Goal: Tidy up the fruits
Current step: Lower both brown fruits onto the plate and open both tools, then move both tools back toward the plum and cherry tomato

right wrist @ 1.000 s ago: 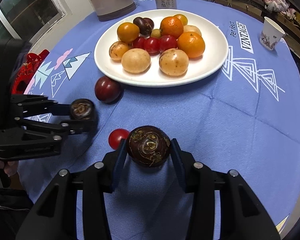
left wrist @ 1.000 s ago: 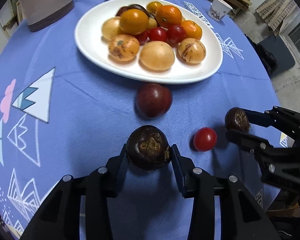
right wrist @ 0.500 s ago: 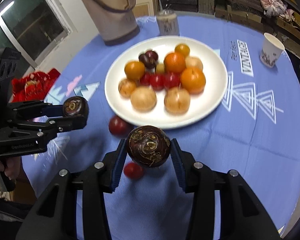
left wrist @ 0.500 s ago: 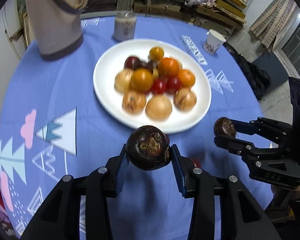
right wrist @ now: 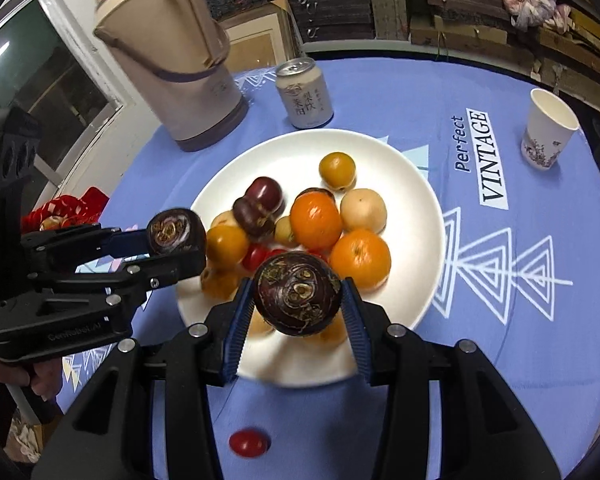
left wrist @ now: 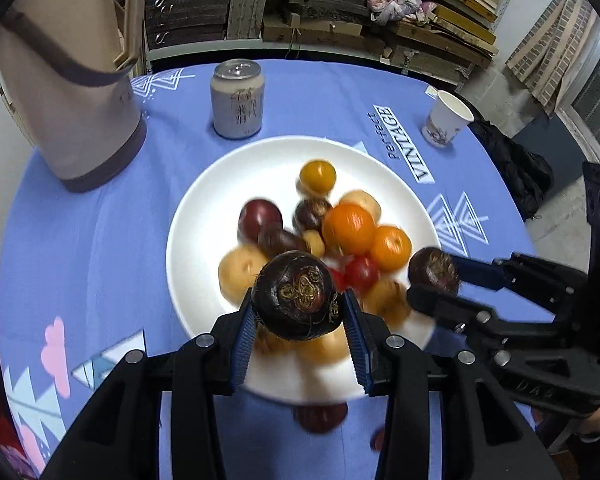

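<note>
From the left wrist view, the left hand-held gripper is clenched on a dark water chestnut, its blue ribbed pads pressing the two flanks. The chestnut is round and slightly flattened, deep purple-brown, with a tan papery rosette on the face turned to the camera. It hangs over the near part of the white plate, above the piled fruit: oranges, a dark red plum, pale yellow-brown round fruits and small red tomatoes. To the right, the right hand-held gripper grasps a second water chestnut near the plate's right rim. Another plum lies on the blue cloth of the bench, just short of the plate.

From the right wrist view, the right hand-held gripper is shut on its water chestnut, also over the near side of the plate. The left hand-held gripper holds its chestnut at the plate's left edge. A cherry tomato sits alone on the bench below.

Judged by look, the chestnuts are light, hard and fairly smooth, so a grip across the widest middle, as here, suits them; released from height, they would likely roll or knock the softer tomatoes.
</note>
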Motion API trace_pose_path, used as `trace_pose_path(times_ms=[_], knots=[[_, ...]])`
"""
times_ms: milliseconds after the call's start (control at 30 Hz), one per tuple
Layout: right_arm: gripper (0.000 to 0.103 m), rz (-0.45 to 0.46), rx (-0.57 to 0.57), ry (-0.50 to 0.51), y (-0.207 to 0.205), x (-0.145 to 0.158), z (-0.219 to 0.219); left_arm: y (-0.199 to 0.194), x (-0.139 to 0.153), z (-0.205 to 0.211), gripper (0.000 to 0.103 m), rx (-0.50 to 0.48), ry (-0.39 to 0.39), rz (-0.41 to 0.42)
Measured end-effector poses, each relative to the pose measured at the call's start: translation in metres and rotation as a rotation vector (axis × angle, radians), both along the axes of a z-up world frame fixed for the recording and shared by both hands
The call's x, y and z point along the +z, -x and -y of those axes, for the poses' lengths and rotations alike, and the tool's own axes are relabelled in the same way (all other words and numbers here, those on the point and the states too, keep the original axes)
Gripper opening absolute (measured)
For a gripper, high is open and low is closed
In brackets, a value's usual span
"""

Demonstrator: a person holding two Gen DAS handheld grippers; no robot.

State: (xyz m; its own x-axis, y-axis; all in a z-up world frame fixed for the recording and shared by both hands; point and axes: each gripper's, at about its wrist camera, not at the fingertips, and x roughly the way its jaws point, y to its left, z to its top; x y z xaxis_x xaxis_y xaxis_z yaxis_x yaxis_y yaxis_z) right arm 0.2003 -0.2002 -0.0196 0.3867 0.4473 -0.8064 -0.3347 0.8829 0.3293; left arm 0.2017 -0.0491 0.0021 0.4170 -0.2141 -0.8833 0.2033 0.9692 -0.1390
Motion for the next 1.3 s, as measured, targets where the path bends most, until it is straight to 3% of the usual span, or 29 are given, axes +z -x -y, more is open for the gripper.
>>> trace_pose_path(times_ms=[233,300,367,567,767,867,967,1067,1300], knots=[[0.045,-0.045,0.013,-0.026,-0.019,-0.02,-0.012,-0.029,-0.012,-0.002,0.042,0.026,0.02,-0.03],[0.048,-0.053,0.01,-0.039,-0.018,-0.023,-0.015,-0.032,-0.015,-0.004,0.047,0.049,0.027,-0.028],[0.05,-0.051,0.018,-0.052,-0.016,-0.023,-0.017,-0.034,-0.014,-0.006,0.061,0.069,0.028,-0.023],[0.052,-0.051,0.008,-0.065,-0.004,-0.019,-0.011,-0.026,-0.004,-0.01,0.063,0.071,0.03,0.007],[0.059,-0.045,0.006,-0.057,0.019,-0.01,-0.005,-0.006,0.009,-0.01,0.064,0.07,0.026,0.026],[0.062,-0.041,0.014,-0.047,0.034,-0.005,-0.004,0.007,0.015,-0.009,0.075,0.076,-0.003,0.03],[0.081,-0.041,0.01,-0.03,0.05,-0.002,-0.001,0.025,0.018,-0.004,0.08,0.067,-0.062,0.037],[0.082,-0.048,0.009,-0.025,0.066,-0.001,0.002,0.04,0.016,-0.006,0.085,0.078,-0.063,0.02],[0.084,-0.08,0.028,-0.005,0.101,-0.007,0.005,0.077,0.007,-0.013,0.086,0.099,-0.046,-0.028]])
